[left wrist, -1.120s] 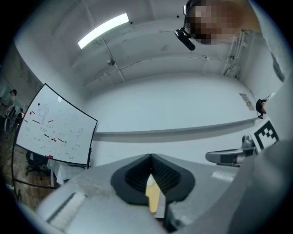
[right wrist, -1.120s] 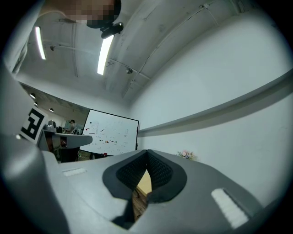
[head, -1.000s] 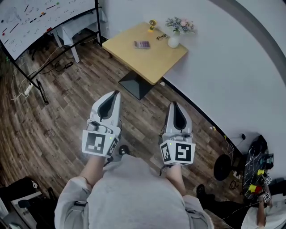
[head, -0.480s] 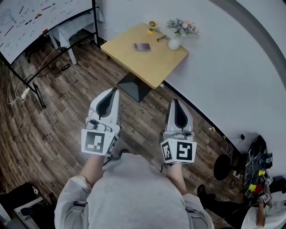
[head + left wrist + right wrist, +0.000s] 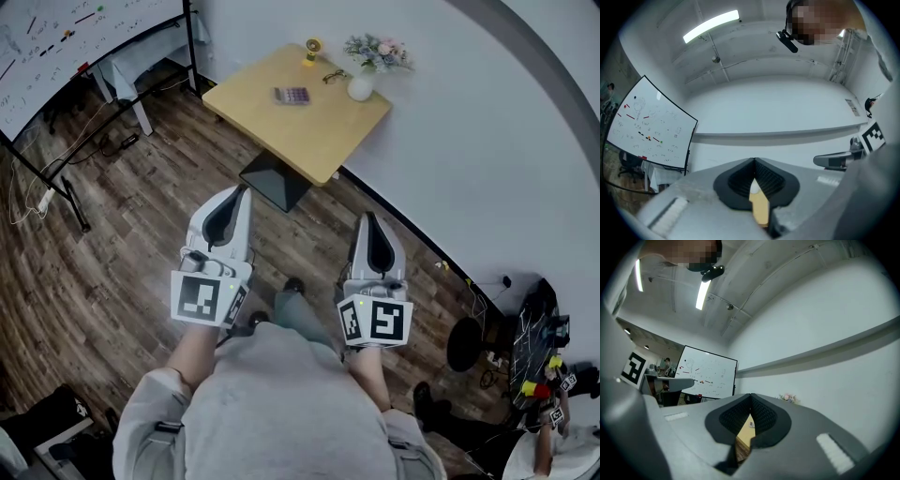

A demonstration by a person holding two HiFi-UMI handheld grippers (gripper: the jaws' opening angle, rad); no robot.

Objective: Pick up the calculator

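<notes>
The calculator (image 5: pixel 292 95), small and dark with rows of keys, lies on a square wooden table (image 5: pixel 319 131) far ahead in the head view. Both grippers are held out in front of the person's body, well short of the table. My left gripper (image 5: pixel 246 192) is shut with nothing in it; in the left gripper view its jaws (image 5: pixel 754 160) meet, and only a sliver of tabletop shows below them. My right gripper (image 5: pixel 365 217) is shut and empty too; in the right gripper view its jaws (image 5: pixel 751 397) meet above a strip of the table (image 5: pixel 744 434).
On the table stand a white vase of flowers (image 5: pixel 364 86), a pair of glasses (image 5: pixel 334 77) and a small yellow object (image 5: pixel 311 49). A whiteboard on a stand (image 5: pixel 56 47) is at the left, with cables on the wood floor. A curved white wall (image 5: pixel 487 169) runs along the right.
The person has stepped toward the table: the floor and whiteboard have slid back in the head view, and a leg now shows between the grippers. Both grippers stayed shut.
</notes>
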